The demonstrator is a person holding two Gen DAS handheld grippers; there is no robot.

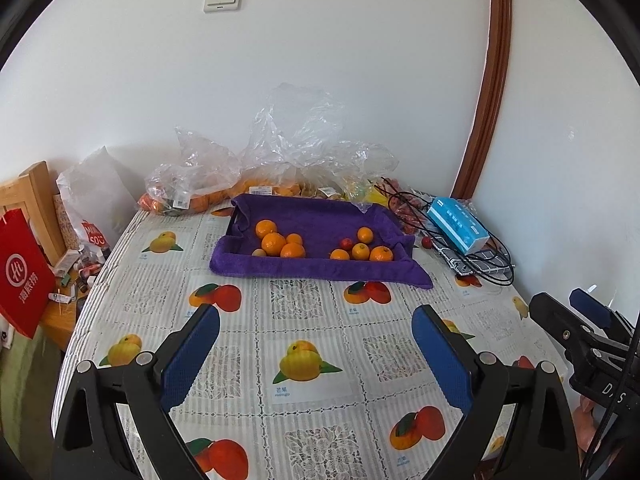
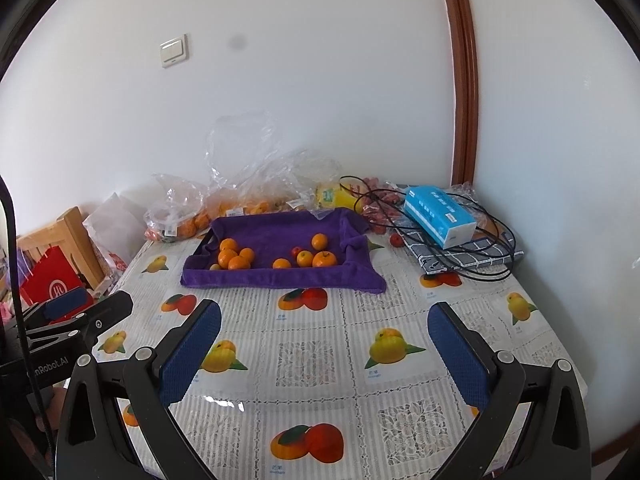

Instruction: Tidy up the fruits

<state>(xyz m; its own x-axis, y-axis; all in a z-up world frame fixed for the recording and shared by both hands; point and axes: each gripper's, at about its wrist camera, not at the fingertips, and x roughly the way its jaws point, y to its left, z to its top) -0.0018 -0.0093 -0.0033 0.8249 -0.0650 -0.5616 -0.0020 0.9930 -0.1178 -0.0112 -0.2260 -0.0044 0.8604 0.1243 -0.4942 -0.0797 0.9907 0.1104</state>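
Observation:
A tray lined with a purple towel (image 1: pixel 320 216) (image 2: pixel 280 228) sits at the far middle of the table. In it, one group of oranges (image 1: pixel 276 242) (image 2: pixel 234 256) lies at the left and another group (image 1: pixel 366 250) (image 2: pixel 316 256) at the right, with a small red fruit (image 1: pixel 346 243) (image 2: pixel 297 251) among them. Another small red fruit (image 1: pixel 427 242) (image 2: pixel 396 240) lies on the table right of the tray. My left gripper (image 1: pixel 316 354) is open and empty, well short of the tray. My right gripper (image 2: pixel 324 354) is open and empty too; it also shows in the left wrist view (image 1: pixel 576 312).
Clear plastic bags of oranges (image 1: pixel 192 196) (image 2: pixel 180 220) and other fruit line the wall behind the tray. A blue tissue box (image 1: pixel 458 224) (image 2: pixel 438 216), black cables (image 1: pixel 472 264) and a checked cloth (image 2: pixel 460 252) lie at the right. A red bag (image 1: pixel 20 272) and wooden chair (image 1: pixel 36 196) stand left of the table.

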